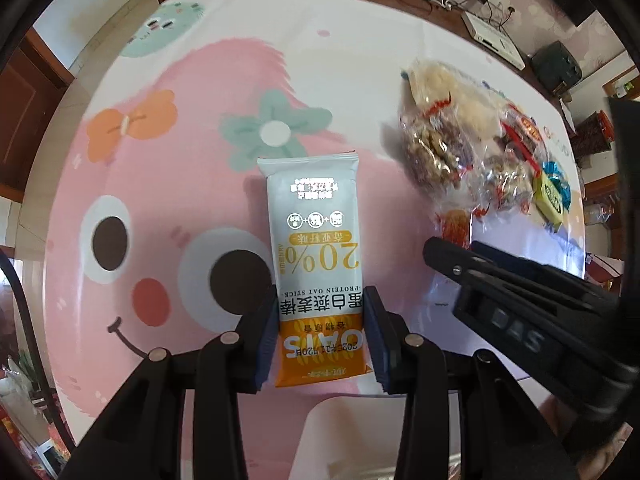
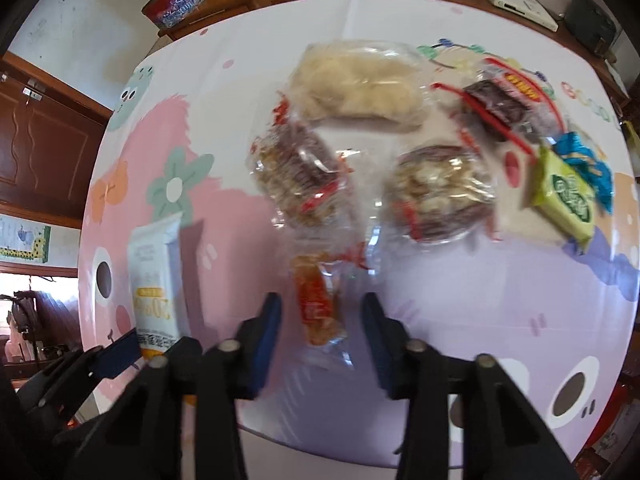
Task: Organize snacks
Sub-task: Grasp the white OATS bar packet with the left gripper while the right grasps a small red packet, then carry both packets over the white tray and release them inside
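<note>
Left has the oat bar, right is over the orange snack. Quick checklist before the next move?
1. Left hand-held gripper clamped on the oat bar: ok, both pads press its sides near the orange end.
2. Oat bar hanging free of the other snacks: ok, nothing touches it.
3. Right hand-held gripper open: ok, jaws stand wide apart.
4. Orange snack centred between the right pads: ok, it lies in the gap, closer to the left pad.
5. Clear wrapper of the orange snack free of the nut packet above it: cannot tell, the picture is blurred and the films seem to overlap.
6. Clearance between the two grippers: ok, apart but close.
</note>
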Motion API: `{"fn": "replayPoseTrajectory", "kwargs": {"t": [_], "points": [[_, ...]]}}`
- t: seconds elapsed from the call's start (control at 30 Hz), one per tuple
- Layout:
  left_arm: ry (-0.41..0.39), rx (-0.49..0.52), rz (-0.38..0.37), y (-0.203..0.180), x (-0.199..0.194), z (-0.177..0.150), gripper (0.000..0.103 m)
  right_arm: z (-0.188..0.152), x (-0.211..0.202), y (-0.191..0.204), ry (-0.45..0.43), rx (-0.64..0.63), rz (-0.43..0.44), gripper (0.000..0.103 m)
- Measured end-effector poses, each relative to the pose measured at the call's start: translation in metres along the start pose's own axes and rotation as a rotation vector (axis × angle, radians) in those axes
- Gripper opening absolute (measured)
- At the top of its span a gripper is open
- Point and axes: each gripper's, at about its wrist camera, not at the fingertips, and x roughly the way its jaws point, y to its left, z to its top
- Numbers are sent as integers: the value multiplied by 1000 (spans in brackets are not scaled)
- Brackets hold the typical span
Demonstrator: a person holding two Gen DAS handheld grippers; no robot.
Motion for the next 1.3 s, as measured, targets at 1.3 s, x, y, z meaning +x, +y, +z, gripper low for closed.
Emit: {"fn": "replayPoseTrajectory", "kwargs": {"t": [1.3], "points": [[-543,388,-109,-31,-217,-186,38,-260,-254,-8,-652,18,49,20]]}}
